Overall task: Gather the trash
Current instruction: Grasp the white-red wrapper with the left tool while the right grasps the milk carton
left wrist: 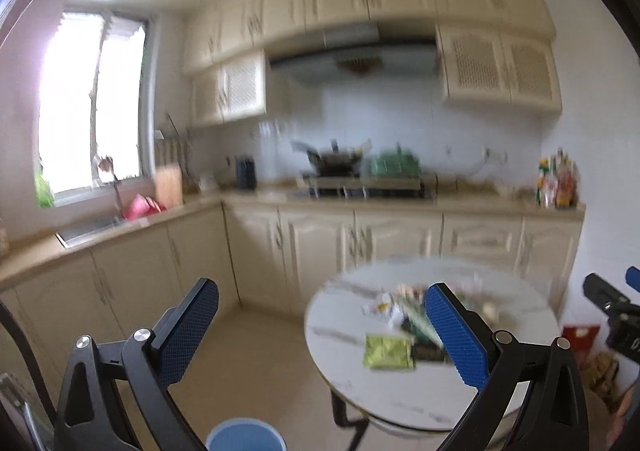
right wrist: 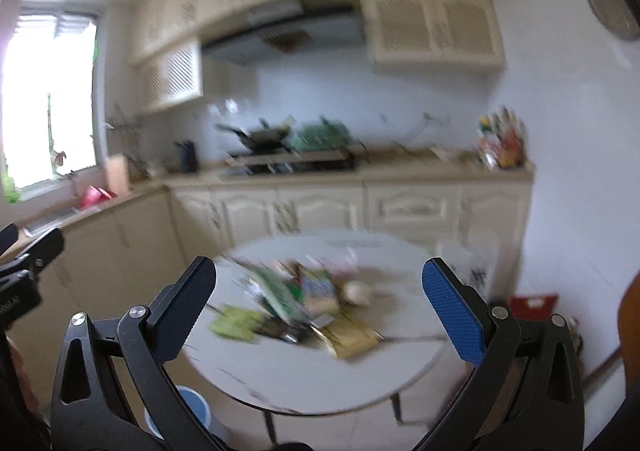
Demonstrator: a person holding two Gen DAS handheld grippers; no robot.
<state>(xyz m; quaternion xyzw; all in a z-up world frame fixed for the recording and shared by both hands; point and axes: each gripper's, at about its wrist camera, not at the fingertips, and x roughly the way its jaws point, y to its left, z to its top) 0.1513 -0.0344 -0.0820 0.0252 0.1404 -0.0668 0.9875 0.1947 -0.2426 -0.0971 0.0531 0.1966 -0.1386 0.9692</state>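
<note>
Both empty and spread wide, left gripper and right gripper: best lowered onto wrapper pile, blue bin below.

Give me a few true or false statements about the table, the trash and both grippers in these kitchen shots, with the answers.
1. The left gripper holds a wrapper. False: it is open and empty.
2. Trash lies on the round white marble-look table. True.
3. The yellow-green flat packet lies on the floor. False: it is on the table.
4. A blue round bucket stands on the floor beside the table. True.
5. The right gripper is shut. False: it is open.
</note>
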